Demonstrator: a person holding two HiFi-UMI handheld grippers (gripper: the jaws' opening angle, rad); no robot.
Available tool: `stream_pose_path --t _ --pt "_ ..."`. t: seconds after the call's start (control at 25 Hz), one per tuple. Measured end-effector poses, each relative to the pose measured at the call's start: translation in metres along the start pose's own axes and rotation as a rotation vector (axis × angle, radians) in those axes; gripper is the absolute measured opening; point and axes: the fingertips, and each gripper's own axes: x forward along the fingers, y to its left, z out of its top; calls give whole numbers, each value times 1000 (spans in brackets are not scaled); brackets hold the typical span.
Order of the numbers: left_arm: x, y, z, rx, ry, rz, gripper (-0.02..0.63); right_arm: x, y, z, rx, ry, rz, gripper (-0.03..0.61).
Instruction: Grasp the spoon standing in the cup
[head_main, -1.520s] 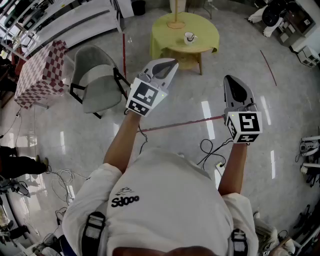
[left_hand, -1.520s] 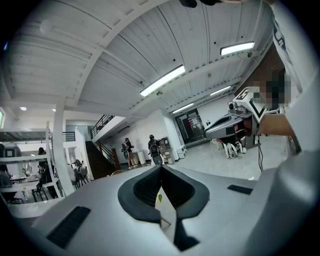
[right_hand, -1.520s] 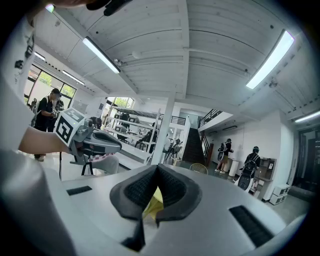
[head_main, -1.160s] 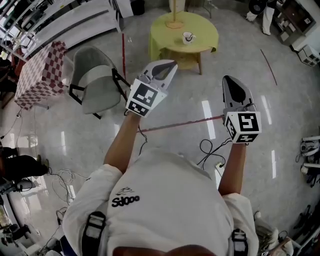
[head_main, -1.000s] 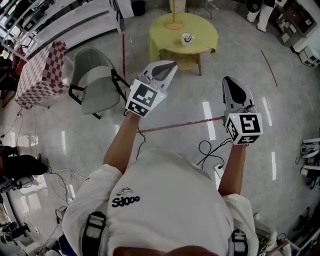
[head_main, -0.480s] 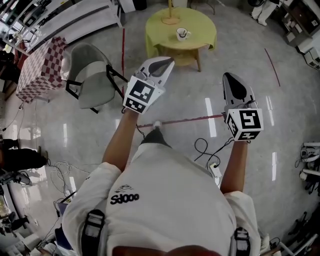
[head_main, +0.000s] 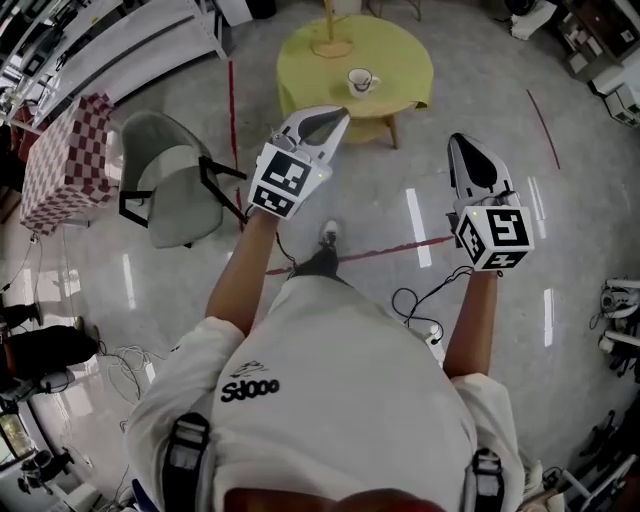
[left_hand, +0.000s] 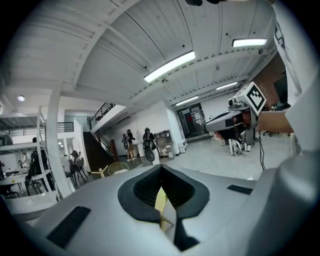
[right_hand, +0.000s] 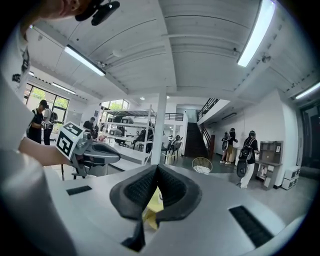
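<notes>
A white cup (head_main: 359, 81) with a spoon standing in it sits on a round yellow table (head_main: 400, 55) at the top of the head view. Both grippers are held up in the air over the floor, short of the table. My left gripper (head_main: 340, 113) is shut and empty, its tip close to the table's near edge. My right gripper (head_main: 455, 138) is shut and empty too, further right. In the left gripper view the jaws (left_hand: 161, 167) meet, with a strip of yellow table (left_hand: 160, 203) showing behind them. The right gripper view shows shut jaws (right_hand: 157, 167).
A grey chair (head_main: 175, 190) stands left of the table, and a red-checked cloth (head_main: 62, 160) lies further left. A red tape line (head_main: 390, 249) and cables (head_main: 415, 298) cross the glossy floor. A shoe (head_main: 328, 234) shows below me. Several people stand far off (right_hand: 247, 152).
The person has stepped toward the yellow table, which with its cup now sits lower and nearer in view. A foot has come into sight. Both grippers stay shut.
</notes>
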Motion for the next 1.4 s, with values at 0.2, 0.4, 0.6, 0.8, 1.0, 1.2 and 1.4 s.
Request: stream_pose_path --t 0.2,0.4,0.6,0.8,1.0,1.2,1.4 --pt "50 75 -1 24 -11 -34 26 87 -19 18 -22 -1 -10 21" --pt "97 131 -9 10 -10 -56 26 155 -41 23 -70 20 -39 21" --pt "139 166 -24 -12 14 -72 26 198 -69 15 -65 49 -64 21" --pt "176 167 -33 -45 48 -81 26 218 -104 -1 -61 75 -38 21" --pt "204 167 -55 -71 90 -86 28 245 -123 -17 -62 86 34 21" --pt "228 155 -87 -84 168 -108 38 264 -126 -44 -50 128 141 21" --pt "251 134 -129 -109 282 -128 119 274 -135 -73 -3 161 200 21"
